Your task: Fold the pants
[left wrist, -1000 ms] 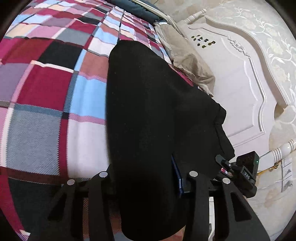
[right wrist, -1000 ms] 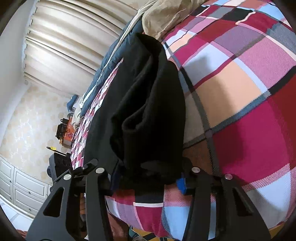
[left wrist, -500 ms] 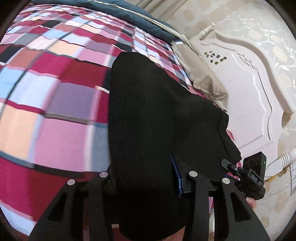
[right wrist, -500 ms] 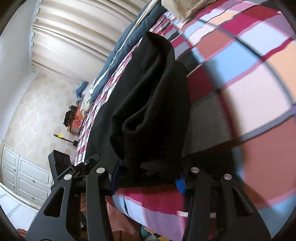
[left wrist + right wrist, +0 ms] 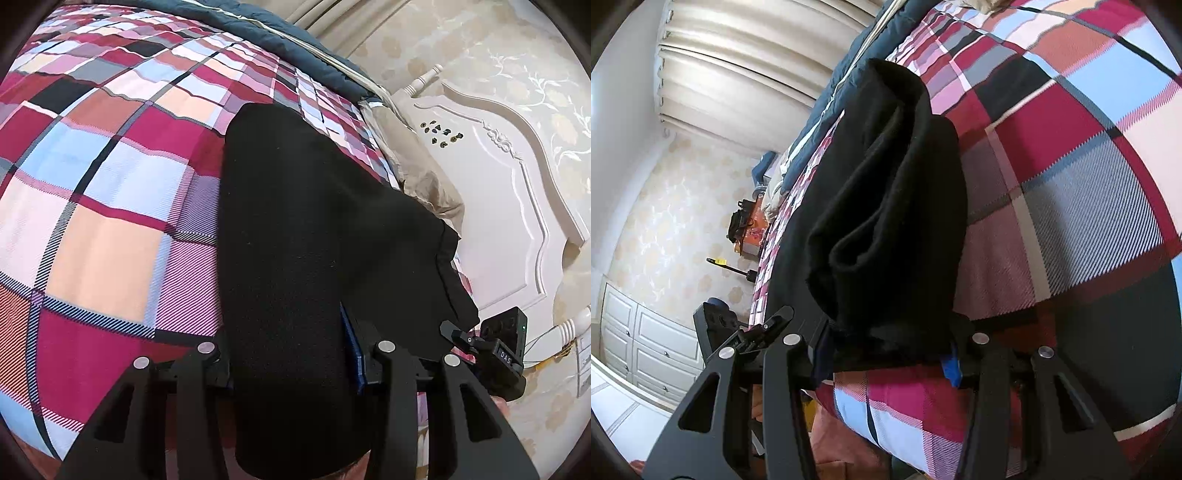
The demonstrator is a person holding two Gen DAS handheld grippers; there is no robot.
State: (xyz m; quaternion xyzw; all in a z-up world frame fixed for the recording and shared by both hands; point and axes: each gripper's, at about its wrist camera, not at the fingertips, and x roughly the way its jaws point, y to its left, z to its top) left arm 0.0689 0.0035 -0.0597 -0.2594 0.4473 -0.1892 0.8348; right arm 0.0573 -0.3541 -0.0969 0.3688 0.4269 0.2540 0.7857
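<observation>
Pants gripped at both ends, held over bed.

Black fleece-like soft pants [image 5: 295, 236] are clamped by the black two-finger left gripper [image 5: 291, 354] on a thick folded bundle, and by the black two-finger right gripper [image 5: 886, 343] on the other end, where layered folds are seen [image 5: 886, 206]. The garment is stretched above and partly laid on the red, blue and pink plaid bedspread [image 5: 103, 206], close to the white carved headboard [image 5: 517, 206]. Fabric is judged light, limp and thick; no slip risk is expected, but layers can shift, so all layers should be pinched together near the edges. "DAS" is read on the small black device [image 5: 508, 350] beside the left gripper; no other writing is legible.
</observation>
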